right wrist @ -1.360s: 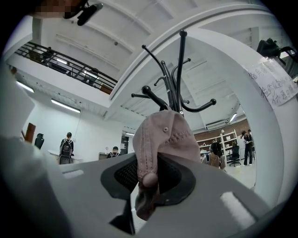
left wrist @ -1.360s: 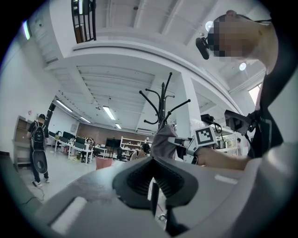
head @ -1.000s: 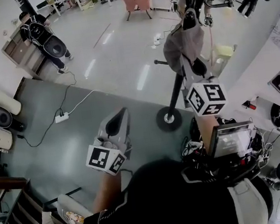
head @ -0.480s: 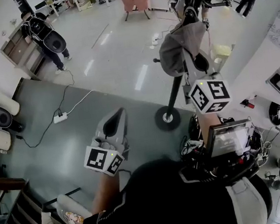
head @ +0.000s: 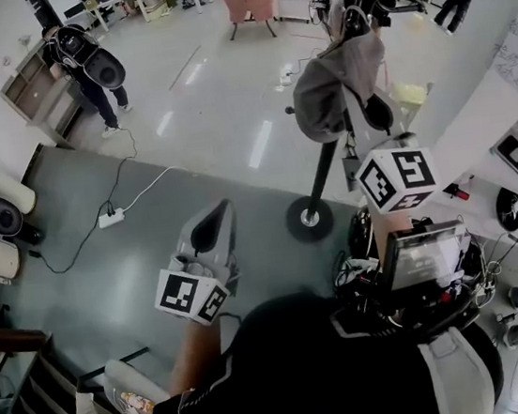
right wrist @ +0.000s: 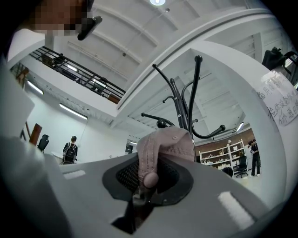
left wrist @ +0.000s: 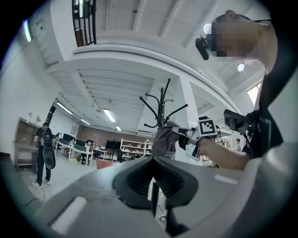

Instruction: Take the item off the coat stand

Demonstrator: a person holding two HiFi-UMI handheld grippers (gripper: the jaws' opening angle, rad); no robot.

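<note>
Cap [head: 324, 89] sits high against the coat stand [head: 323, 176] in the head view, with my right gripper [head: 367, 119] at its edge and my left gripper [head: 214, 221] lower, well apart from both

Left gripper view: my left jaws are together on nothing, the cap off beyond them

Right gripper view: my right jaws are clamped on a fold of the cap, the stand's hooks [right wrist: 195, 93] just behind it

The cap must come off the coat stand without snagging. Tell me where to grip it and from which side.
Pinch the cap by its loose hanging crown fabric, from the person's side, below the hooks. The coat stand has upward-curling hooks, so a low grip likely lets it lift off. The right gripper is shut there.
</note>
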